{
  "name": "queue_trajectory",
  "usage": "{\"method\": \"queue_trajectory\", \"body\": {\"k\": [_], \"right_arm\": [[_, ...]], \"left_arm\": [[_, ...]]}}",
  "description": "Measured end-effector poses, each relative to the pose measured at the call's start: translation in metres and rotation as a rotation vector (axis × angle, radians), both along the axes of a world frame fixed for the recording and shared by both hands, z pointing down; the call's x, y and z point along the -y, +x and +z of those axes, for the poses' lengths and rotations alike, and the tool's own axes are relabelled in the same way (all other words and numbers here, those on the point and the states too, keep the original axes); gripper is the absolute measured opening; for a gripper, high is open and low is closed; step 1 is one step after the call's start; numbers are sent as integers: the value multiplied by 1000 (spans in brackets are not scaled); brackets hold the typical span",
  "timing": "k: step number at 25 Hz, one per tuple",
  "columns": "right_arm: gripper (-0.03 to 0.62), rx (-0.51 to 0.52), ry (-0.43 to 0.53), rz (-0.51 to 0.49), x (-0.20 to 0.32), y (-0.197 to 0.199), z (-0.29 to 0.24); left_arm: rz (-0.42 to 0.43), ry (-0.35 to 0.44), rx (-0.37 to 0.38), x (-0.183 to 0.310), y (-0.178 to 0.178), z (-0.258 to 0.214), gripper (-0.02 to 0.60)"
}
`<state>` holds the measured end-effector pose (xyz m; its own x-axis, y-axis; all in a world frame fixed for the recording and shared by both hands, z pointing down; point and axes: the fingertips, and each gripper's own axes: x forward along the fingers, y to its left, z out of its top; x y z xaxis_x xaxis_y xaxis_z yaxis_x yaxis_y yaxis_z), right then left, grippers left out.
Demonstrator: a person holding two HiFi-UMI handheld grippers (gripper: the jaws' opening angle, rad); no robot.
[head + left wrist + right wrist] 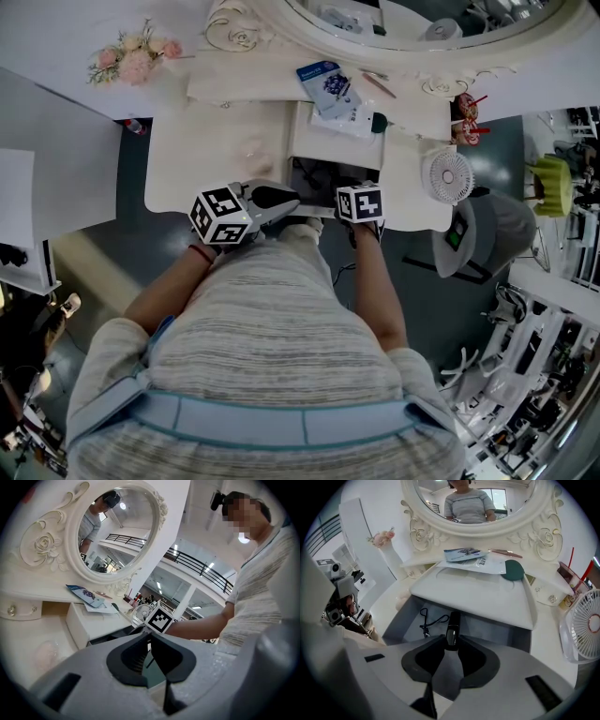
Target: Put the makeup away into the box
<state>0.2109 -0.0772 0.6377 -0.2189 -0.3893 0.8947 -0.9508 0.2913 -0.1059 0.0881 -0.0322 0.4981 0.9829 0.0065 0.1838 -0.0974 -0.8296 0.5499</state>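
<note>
Here the right gripper point(451, 644), jaws clamped on a slim glossy black makeup tube point(452, 625), points into the open grey box point(501, 627), likely to lay the tube at three o'clock of the black eyelash curler point(427, 620); the left gripper point(150, 633) idles, jaws together, empty.
</note>
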Motion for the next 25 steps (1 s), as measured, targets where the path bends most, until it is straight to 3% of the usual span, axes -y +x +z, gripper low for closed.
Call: {"method": "queue_trajectory", "body": {"k": [9,13,15,25], "right_arm": [[86,-5,-23,-12,1,-2,5],[89,-1,3,-19,3,-3,4],[125,5,11,-18,3,-5,3],[124,28,97,-28,10,-11,-33]], "left_arm": [[-3,-6,4,1,1,1,17],[-1,-6,2,0,2,1,17],[-3,-5,1,0,2,1,17],[-16,-1,-6,3,0,0,17]]}}
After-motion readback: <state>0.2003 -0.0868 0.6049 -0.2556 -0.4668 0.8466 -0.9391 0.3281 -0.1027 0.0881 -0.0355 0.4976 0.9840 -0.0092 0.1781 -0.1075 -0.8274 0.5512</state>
